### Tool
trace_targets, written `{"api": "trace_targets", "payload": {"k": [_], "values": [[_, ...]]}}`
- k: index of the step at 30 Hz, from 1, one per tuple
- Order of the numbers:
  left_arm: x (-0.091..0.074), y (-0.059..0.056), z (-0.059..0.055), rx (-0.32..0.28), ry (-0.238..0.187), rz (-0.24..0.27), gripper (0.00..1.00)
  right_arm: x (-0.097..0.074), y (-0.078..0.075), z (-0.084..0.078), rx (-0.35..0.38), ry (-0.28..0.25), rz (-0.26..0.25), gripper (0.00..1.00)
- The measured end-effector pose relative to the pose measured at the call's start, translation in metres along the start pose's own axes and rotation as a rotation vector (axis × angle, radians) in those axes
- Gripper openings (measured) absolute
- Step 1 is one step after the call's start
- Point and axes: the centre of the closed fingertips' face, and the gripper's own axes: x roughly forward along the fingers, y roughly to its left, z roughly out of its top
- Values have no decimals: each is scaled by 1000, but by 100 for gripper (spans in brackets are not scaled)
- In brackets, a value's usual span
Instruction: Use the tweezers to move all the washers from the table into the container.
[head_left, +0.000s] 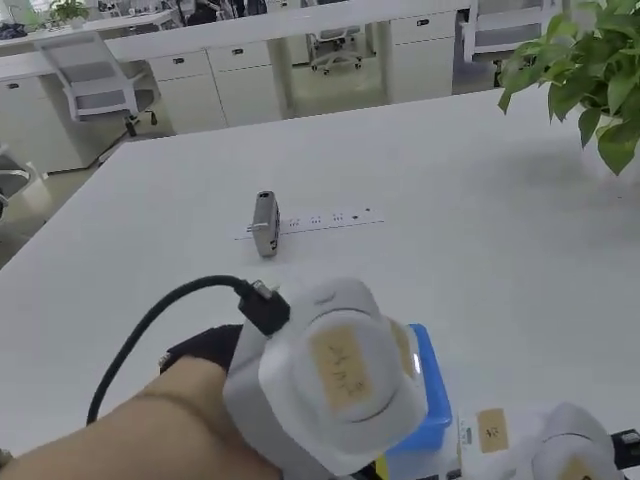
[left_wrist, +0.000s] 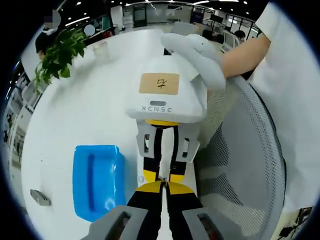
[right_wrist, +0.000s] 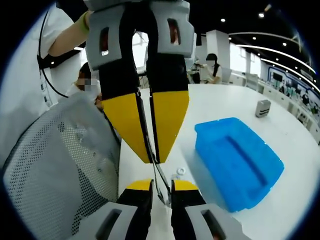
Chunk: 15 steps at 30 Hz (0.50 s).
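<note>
Left claw (right_wrist: 154, 159) and right claw (right_wrist: 161, 194) both pinch the tweezers (right_wrist: 158, 176) (a washer (right_wrist: 177, 171) lies just beside).

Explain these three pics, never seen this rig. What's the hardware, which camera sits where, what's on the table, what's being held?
There is no robot here: a person holds a two-jaw gripper in each hand. The head view comes from a headset camera looking down at the white table. Each round picture comes from a camera on one gripper, looking along its own jaws. The left gripper and right gripper face each other tip to tip, and both seem shut on thin metal tweezers. On the table lie a small washer by the tips, a blue container beside it, and farther off a small grey metal block.
</note>
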Motion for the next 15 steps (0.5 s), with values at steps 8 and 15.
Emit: {"api": "trace_targets", "payload": {"k": [8,15], "values": [[8,4,5,-76,-70,10,0,-4,-3,-3,7,-2,8,3],[1,10,8,-214,-222,89,20,-5,-10,-2,64,-6,-21,2]]}}
